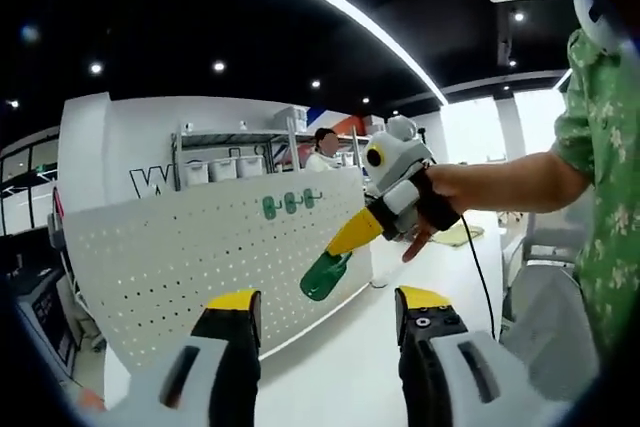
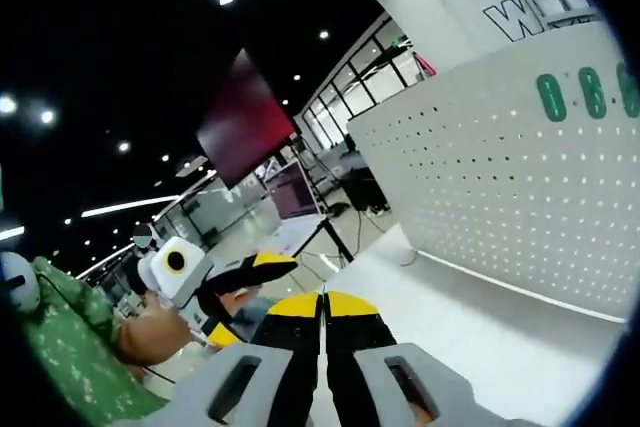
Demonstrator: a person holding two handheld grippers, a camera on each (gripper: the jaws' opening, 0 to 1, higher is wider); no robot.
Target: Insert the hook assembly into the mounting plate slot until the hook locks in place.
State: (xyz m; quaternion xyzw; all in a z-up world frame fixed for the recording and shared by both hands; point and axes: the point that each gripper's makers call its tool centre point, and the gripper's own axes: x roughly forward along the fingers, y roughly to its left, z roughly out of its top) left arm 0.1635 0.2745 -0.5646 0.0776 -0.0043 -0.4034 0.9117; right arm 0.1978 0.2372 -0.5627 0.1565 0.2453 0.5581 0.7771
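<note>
While the white pegboard (image 1: 215,237) is standing upright on the white counter (image 1: 340,367), there's a bunch of stuff sitting behind it: a shelf rack with white bins (image 1: 235,162), a person (image 1: 322,150) back there, and a big white wall with dark lettering (image 1: 150,182). Nothing is blocking the face of the pegboard. Counting things up: three green hooks (image 1: 290,203) are already sitting in a row near the pegboard's top edge, and a fourth green hook (image 1: 324,276) is being held out in front of the board, not touching it as far as I can tell. The right hand-held gripper (image 1: 352,237) is coming in from the right of the left gripper view with a hand (image 1: 440,202) wrapped around it, yellow tips clamped on that hook. In the right gripper view its jaws are looking pressed together, and the hook itself isn't something I can make out there. The left hand-held gripper (image 1: 330,312) is hanging low with its jaws spread wide apart, gripping nothing, just pointing at the board.
</note>
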